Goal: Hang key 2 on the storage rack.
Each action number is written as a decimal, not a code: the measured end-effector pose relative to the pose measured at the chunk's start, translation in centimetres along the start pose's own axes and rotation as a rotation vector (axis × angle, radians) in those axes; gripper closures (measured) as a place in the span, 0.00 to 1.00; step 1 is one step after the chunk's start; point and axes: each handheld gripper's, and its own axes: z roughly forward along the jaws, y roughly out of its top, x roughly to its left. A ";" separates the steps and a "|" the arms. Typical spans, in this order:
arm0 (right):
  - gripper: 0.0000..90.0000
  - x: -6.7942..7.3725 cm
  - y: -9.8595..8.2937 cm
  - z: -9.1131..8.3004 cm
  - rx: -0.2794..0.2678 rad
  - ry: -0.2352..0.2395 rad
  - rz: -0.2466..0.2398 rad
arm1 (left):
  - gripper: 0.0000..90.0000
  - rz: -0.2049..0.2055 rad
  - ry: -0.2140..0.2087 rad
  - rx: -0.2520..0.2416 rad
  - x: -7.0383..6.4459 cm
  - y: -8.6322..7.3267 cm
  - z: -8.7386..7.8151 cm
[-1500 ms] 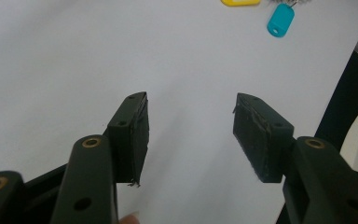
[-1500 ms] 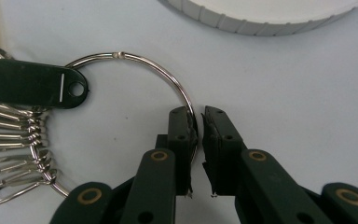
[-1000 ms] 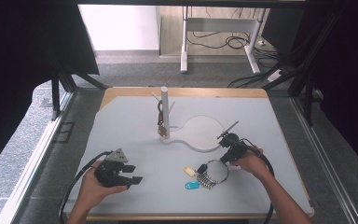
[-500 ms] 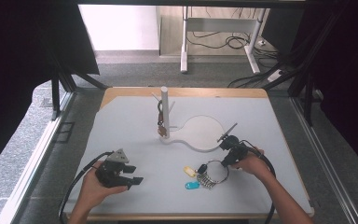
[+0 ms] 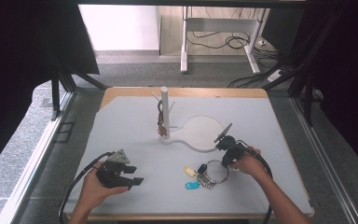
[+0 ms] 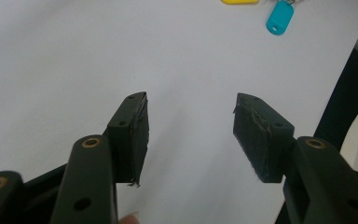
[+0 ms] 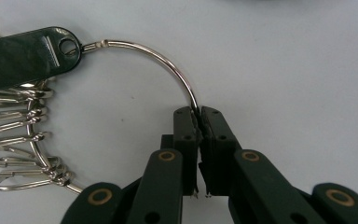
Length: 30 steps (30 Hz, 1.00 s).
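The left tongs (image 5: 133, 179) are held wide apart above the bare surface (image 5: 121, 130), with nothing between the jaws. The right tongs (image 7: 198, 115) are pressed together on the wire of a large key ring (image 7: 168, 63), which lies flat on the surface. Beyond the gripped point, a black tag (image 7: 23, 53) and a bunch of smaller rings (image 7: 18, 140) are threaded on the ring. A teal tag (image 5: 191, 185) and a yellow tag (image 5: 189, 171) are seen between the two tongs. Farther off, a white post (image 5: 164, 112) is set upright.
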 end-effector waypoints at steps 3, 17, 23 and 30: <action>0.96 0.2 0.1 0.0 0.012 -0.012 -0.008 | 0.51 0.002 0.003 -0.003 0.1 0.0 -0.1; 0.95 0.7 0.3 -0.6 0.000 -0.011 -0.031 | 0.51 0.004 0.006 0.002 0.1 -0.1 -0.1; 0.95 0.7 0.2 -1.1 -0.014 0.023 -0.029 | 0.51 0.006 0.006 0.003 0.1 -0.1 -0.1; 0.95 0.2 -0.4 -2.0 -0.056 0.107 -0.015 | 0.50 0.006 0.005 0.001 0.1 -0.1 -0.1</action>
